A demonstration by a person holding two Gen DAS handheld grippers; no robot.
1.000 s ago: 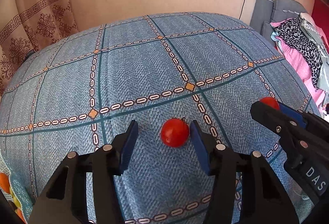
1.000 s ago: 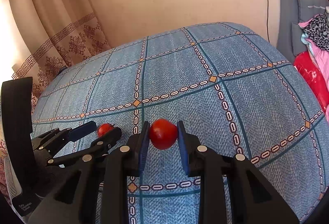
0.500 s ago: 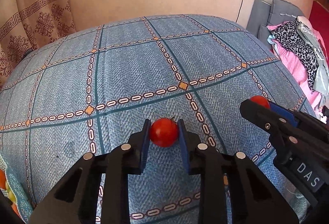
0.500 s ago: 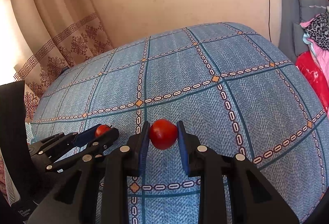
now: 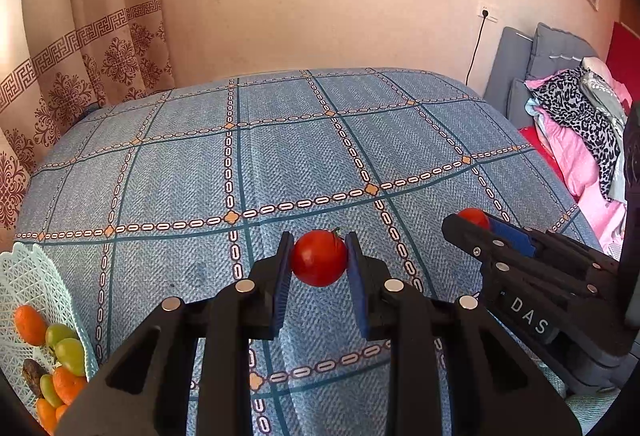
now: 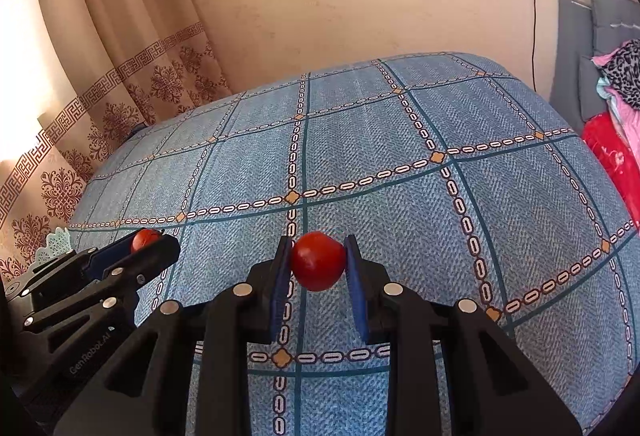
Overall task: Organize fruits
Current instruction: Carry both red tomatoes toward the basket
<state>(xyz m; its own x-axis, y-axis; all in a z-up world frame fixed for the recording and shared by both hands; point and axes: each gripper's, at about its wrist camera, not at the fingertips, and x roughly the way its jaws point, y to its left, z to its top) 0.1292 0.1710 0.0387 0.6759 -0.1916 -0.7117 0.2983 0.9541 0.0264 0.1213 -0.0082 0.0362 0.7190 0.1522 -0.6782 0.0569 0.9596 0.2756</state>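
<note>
Tomatoes are in both grips: the left gripper [image 5: 319, 264] has its fingers clamped on one tomato [image 5: 319, 257], and the right gripper [image 6: 318, 264] is clamped on another tomato [image 6: 318, 261], both held above the blue bedspread [image 5: 304, 164]. The basket [image 5: 28, 276] of fruit sits at the left edge. Carry each across level, keep pressure gentle so the skin doesn't split, and lower before releasing.
</note>
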